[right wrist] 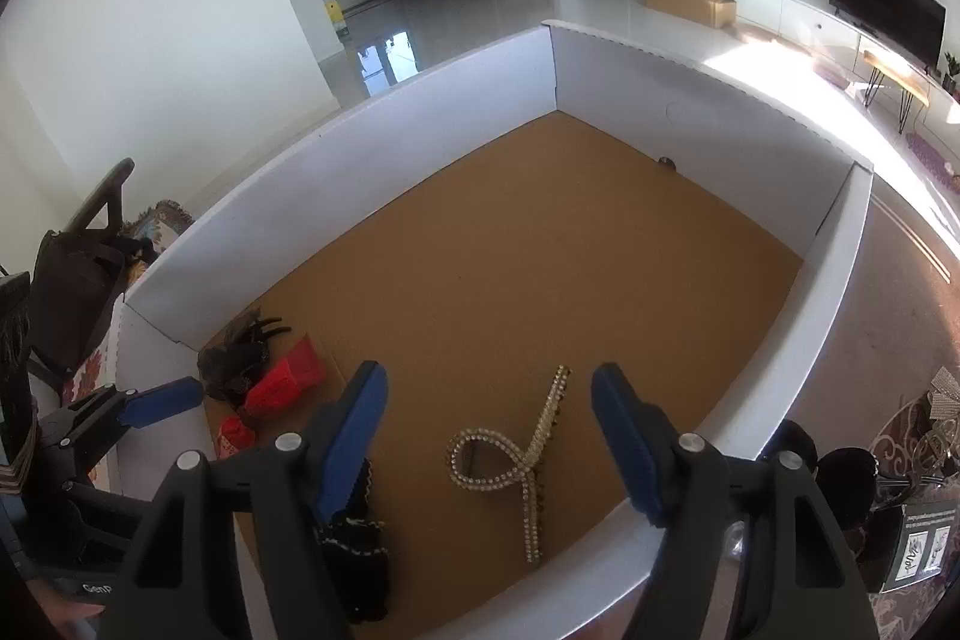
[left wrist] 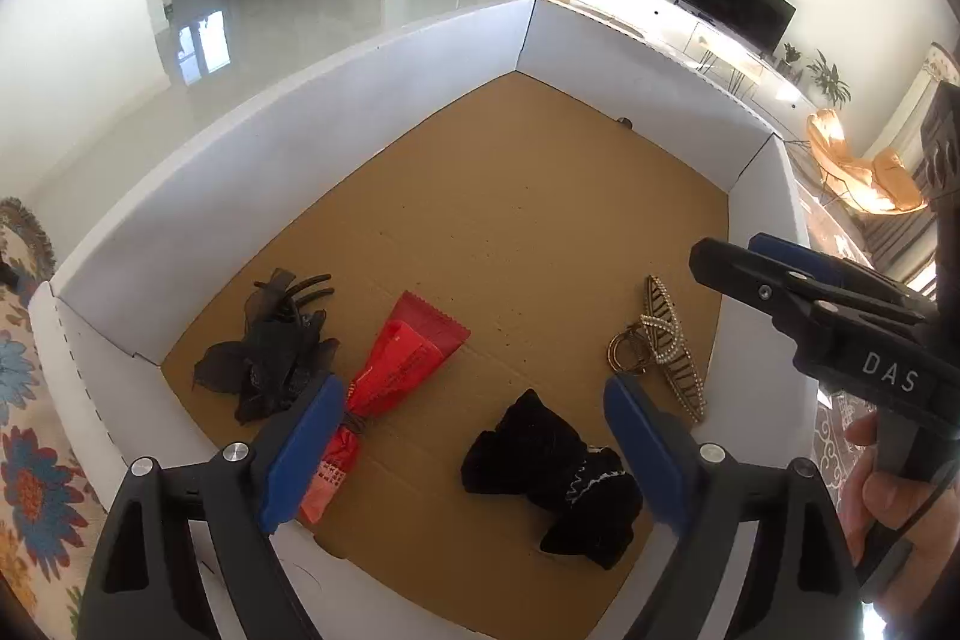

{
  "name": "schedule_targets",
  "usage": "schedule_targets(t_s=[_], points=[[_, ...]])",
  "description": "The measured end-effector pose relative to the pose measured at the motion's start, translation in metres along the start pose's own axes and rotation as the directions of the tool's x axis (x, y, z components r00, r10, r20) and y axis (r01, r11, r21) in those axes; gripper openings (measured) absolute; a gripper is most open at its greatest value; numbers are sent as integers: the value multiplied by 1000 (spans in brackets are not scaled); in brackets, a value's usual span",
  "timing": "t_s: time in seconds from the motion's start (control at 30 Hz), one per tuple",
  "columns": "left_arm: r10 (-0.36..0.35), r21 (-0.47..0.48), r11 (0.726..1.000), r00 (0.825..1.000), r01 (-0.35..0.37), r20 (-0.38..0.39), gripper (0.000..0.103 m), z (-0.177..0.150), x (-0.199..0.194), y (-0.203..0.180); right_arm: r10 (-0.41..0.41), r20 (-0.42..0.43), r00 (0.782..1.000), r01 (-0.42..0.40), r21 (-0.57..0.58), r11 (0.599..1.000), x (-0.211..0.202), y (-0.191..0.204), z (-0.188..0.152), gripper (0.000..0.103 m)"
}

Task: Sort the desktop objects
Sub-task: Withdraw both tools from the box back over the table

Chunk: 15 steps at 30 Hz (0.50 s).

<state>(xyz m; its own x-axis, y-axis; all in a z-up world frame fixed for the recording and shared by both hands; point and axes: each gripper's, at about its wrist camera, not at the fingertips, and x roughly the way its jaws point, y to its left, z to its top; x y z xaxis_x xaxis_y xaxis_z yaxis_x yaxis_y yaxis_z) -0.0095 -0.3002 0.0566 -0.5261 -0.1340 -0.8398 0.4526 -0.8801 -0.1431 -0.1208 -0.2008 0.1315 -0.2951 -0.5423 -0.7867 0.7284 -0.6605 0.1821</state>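
Inside the white-walled cardboard box [left wrist: 372, 112], red packet [left wrist: 399, 361] with illegible print, pearl hair clip [right wrist: 528, 454], black velvet bow [left wrist: 552, 472], left gripper [left wrist: 474, 436] released, right gripper [right wrist: 486, 436] marked "DAS", spread wide above the clip.

Black velvet bow [right wrist: 354, 556] half behind the right tongs' finger [right wrist: 351, 436]; tiny dark speck [right wrist: 666, 162] unidentifiable.

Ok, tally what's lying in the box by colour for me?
Black: 2, lace hair claw and velvet bow
Red: 1, tied packet
Gold: 1, rhinestone hair clip
Total: 4
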Motion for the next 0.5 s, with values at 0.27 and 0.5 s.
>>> schedule_targets(t_s=[0.27, 0.5], points=[[-6, 53, 999, 977, -6, 213, 88, -30, -50, -27, -16, 169, 986, 9, 42, 999, -89, -29, -57, 92], [-259, 275, 944, 924, 181, 280, 90, -77, -104, -136, -231, 153, 961, 203, 177, 963, -168, -115, -190, 94]])
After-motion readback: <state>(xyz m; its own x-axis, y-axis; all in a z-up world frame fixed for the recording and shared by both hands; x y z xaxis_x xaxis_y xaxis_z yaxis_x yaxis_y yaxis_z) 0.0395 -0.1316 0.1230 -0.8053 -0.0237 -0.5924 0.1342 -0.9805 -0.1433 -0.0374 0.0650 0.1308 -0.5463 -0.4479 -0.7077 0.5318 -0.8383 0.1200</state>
